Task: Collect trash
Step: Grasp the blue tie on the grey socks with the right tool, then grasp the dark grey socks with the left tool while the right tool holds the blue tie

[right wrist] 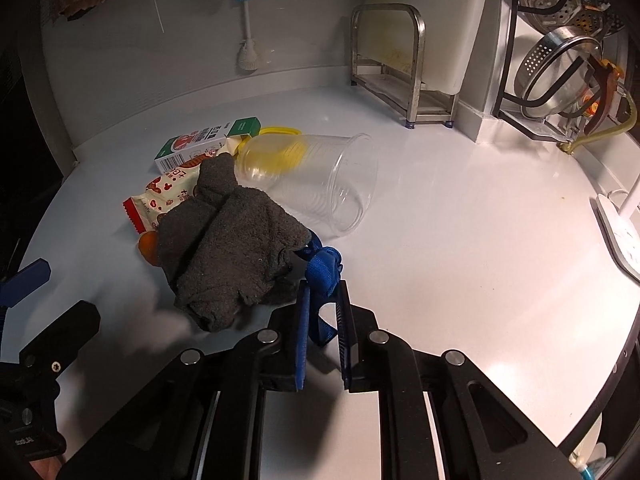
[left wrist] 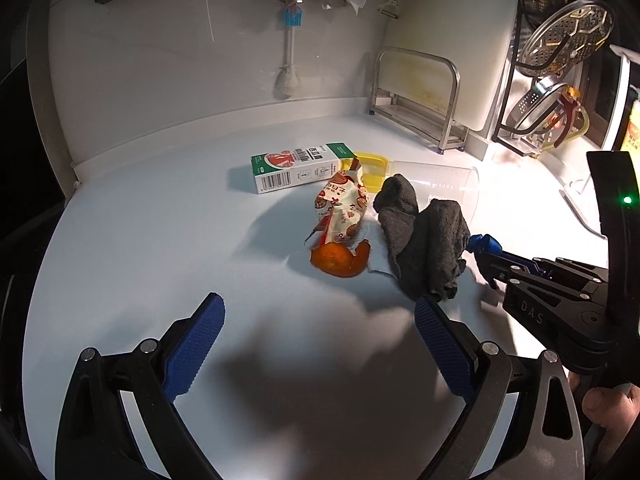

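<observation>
On the far left of the white counter (left wrist: 140, 240) lies the green and white carton (left wrist: 298, 168), flat on its side. Just right of it and nearer me are the printed snack wrapper (left wrist: 342, 210) and the orange peel (left wrist: 338, 258), touching each other, with a scrap of white paper (left wrist: 376, 248) under them. My left gripper (left wrist: 316, 340) hangs over bare counter near these, jaws wide and holding nothing.

Next to the right comes the grey cloth (right wrist: 228, 244), bunched and draped over the edge of the litter. My right gripper (right wrist: 322, 300) is nearly closed on the blue loop (right wrist: 324, 268) sewn to the cloth's near corner; nothing else is between the pads. Beyond the cloth the clear plastic cup (right wrist: 320, 184) lies tipped over, with a yellow lid (right wrist: 280, 132) behind it.

I judge this the clearing step: the cloth covers part of the trash. The next move calls for lifting it by the loop, clear of cup and wrapper, so my left can reach the peel.
</observation>
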The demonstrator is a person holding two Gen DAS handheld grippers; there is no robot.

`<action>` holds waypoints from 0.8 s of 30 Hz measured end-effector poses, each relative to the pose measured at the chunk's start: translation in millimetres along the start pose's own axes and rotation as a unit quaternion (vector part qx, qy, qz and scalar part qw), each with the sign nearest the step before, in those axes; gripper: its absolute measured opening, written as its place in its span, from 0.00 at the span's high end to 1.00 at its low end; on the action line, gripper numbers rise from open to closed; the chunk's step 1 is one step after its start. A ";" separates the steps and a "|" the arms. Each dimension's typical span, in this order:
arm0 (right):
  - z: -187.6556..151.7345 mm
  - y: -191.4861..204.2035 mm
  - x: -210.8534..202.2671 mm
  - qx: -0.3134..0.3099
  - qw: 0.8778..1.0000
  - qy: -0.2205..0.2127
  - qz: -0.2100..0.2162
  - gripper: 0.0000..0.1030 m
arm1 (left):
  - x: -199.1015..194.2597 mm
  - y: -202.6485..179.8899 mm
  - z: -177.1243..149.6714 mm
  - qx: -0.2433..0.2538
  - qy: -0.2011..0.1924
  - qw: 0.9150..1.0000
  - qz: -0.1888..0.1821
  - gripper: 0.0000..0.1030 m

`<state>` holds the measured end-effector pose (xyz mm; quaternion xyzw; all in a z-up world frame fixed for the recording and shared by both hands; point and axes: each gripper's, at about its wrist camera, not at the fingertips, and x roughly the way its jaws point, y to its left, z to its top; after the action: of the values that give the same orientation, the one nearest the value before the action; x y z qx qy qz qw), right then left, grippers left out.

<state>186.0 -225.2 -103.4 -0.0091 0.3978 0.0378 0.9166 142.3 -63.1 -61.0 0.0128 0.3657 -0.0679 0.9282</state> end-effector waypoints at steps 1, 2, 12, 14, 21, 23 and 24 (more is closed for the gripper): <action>-1.3 -3.4 -5.4 0.004 1.000 -0.006 -0.001 0.88 | 1.0 -4.1 1.3 0.000 0.001 1.000 -0.002 0.09; -2.6 -6.9 -10.8 0.007 1.000 -0.012 -0.002 0.88 | 2.1 -7.7 2.7 0.001 0.001 1.000 -0.005 0.09; -18.1 -47.3 -42.3 0.061 0.997 -0.037 -0.001 0.88 | 22.2 -47.8 15.8 0.009 0.009 1.000 -0.004 0.09; -21.0 -53.1 -47.8 0.069 0.997 -0.042 0.000 0.88 | 28.1 -54.5 17.7 0.011 0.014 1.000 0.000 0.09; -25.8 -65.3 -63.7 0.089 0.994 -0.060 0.008 0.88 | 50.6 -72.8 24.7 0.004 0.044 0.999 0.002 0.09; -27.2 -67.4 -65.9 0.094 0.994 -0.062 0.011 0.88 | 56.5 -75.3 26.0 0.001 0.051 0.999 0.006 0.12; -27.2 -67.6 -66.2 0.095 0.993 -0.062 0.011 0.88 | 58.0 -76.5 26.0 0.001 0.051 0.999 0.010 0.15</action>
<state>126.4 -298.0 -74.6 0.0853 0.3424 0.0107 0.9356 191.5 -147.5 -79.4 0.0213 0.4120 -0.0585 0.9090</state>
